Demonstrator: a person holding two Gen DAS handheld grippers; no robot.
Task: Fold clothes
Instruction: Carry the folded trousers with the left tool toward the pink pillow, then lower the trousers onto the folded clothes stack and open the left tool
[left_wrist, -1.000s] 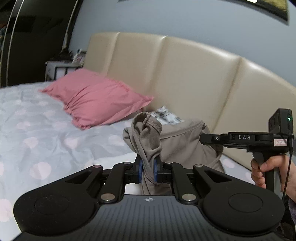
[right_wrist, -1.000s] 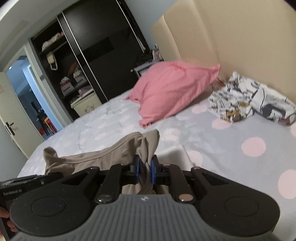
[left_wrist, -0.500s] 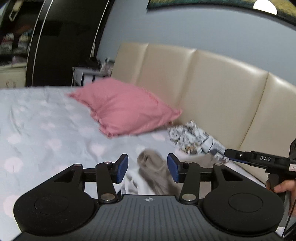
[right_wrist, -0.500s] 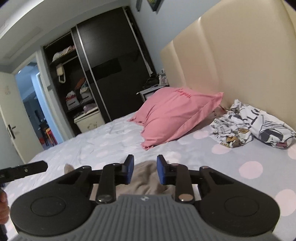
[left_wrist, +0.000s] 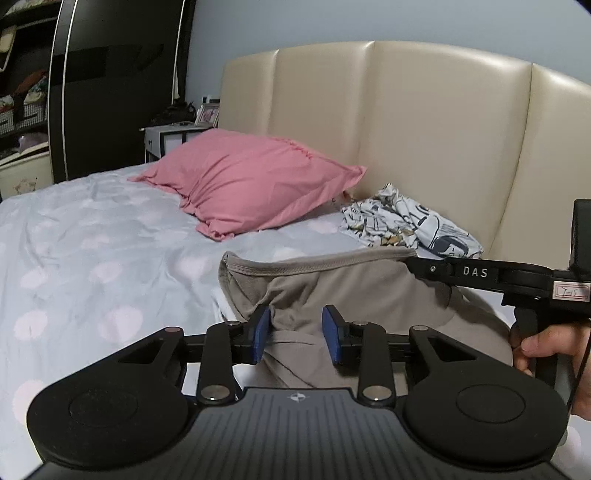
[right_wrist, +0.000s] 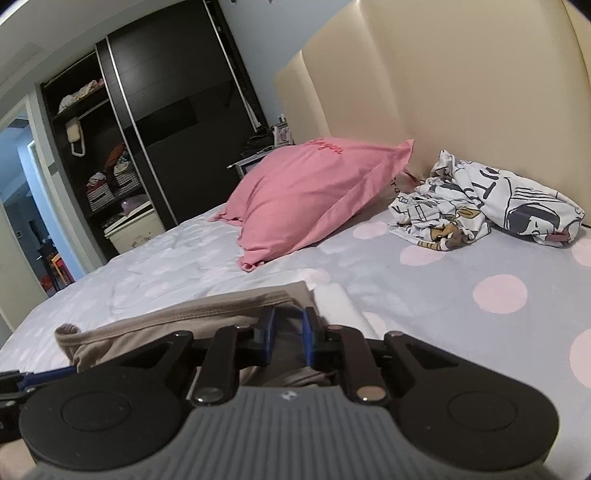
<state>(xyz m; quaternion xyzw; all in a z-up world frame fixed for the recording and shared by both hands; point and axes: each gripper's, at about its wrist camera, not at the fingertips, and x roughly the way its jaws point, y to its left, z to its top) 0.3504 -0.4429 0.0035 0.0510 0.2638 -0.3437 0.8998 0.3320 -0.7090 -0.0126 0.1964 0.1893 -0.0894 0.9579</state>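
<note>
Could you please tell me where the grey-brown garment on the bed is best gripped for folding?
Grip the grey-brown garment at its stitched band, near the two corners, coming in low from the near side. That hem lies raised and stretched along the far edge, giving jaws a firm ridge.

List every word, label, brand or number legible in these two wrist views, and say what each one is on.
"DAS": white letters on the finger of the right gripper, left wrist view.
Small white label with red marks on that gripper's body: too small to read.
Red cursive stitching on the pink pillow, right wrist view: too blurred to read.
Bold lettering on the printed garment: crumpled, no word readable.
Round emblem on the left gripper: a symbol, no text.
</note>
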